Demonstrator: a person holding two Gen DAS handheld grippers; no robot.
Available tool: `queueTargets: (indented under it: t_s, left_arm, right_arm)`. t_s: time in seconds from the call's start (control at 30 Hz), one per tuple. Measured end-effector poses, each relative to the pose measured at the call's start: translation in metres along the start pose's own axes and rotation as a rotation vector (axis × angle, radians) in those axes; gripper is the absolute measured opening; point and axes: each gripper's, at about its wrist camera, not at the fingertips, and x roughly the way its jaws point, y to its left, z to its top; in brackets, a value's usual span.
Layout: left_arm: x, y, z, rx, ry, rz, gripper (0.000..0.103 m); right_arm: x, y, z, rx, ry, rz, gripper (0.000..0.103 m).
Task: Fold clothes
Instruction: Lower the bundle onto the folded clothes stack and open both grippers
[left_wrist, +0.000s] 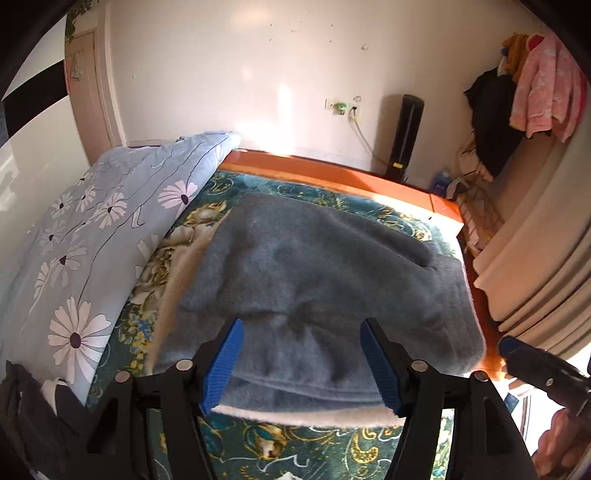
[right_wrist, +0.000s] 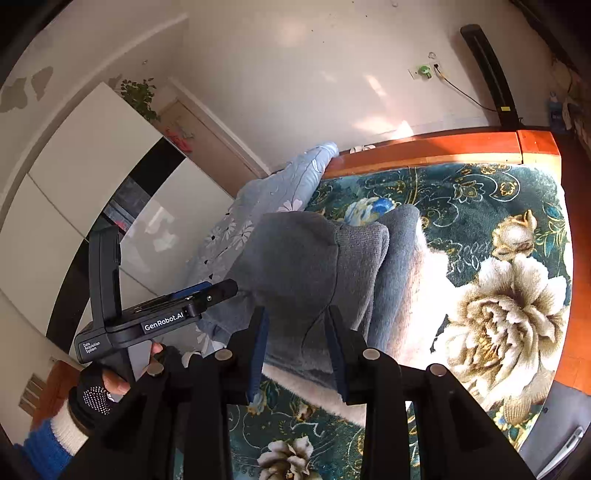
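Two grippers over the fleece (left_wrist: 314, 266), which lies folded on the blanket (left_wrist: 325, 443). Left gripper (left_wrist: 306, 365) gapes wide, empty. Right gripper (right_wrist: 297, 350) part-open, probably gripping nothing. Risk: a pad snags the cuff (right_wrist: 364, 251), dragging the fold undone.

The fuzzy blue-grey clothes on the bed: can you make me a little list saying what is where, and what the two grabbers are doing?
garment: fuzzy blue-grey garment, partly folded, pale lining showing at the edges
lies on: green floral blanket on the bed
beside it: light blue daisy quilt
left gripper: open, jaws wide above the near edge, pads not pressing
right gripper: open, garment between its jaws, not pinched
hanging in the corner: pink garment
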Motion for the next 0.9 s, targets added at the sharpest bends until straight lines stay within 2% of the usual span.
queueTargets:
  t_s: [0.07, 0.2, 0.23, 0.3, 0.37, 0.47, 0.53, 0.7, 0.9]
  left_arm:
    - [-0.003, -0.003, -0.018, -0.012, -0.020, -0.005, 0.079]
    - [0.000, 0.011, -0.044, -0.131, 0.008, 0.007, 0.081]
    - [0.000, 0.015, -0.048, -0.155, 0.012, 0.006, 0.084]
    - [-0.001, 0.019, -0.055, -0.166, 0.017, 0.012, 0.101]
    - [-0.003, 0.018, -0.061, -0.137, 0.015, 0.028, 0.103]
    - [-0.007, 0.013, -0.068, -0.079, 0.011, 0.061, 0.103]
    - [-0.006, 0.014, -0.071, -0.081, 0.017, 0.064, 0.103]
    - [-0.004, 0.020, -0.081, -0.151, 0.029, 0.044, 0.103]
    - [0.003, 0.028, -0.089, -0.224, 0.060, 0.053, 0.103]
  right_arm:
    - [0.003, 0.003, -0.018, -0.027, 0.022, -0.020, 0.050]
    - [0.025, 0.005, -0.047, -0.054, 0.100, -0.072, 0.057]
    - [0.028, 0.004, -0.051, -0.060, 0.106, -0.094, 0.063]
    - [0.034, 0.004, -0.058, -0.072, 0.117, -0.139, 0.079]
    - [0.037, 0.003, -0.063, -0.086, 0.119, -0.172, 0.089]
    - [0.040, 0.004, -0.065, -0.107, 0.123, -0.188, 0.090]
    - [0.041, 0.004, -0.066, -0.118, 0.121, -0.209, 0.092]
    - [0.038, 0.011, -0.076, -0.146, 0.108, -0.232, 0.092]
    - [0.041, 0.017, -0.082, -0.189, 0.113, -0.242, 0.092]
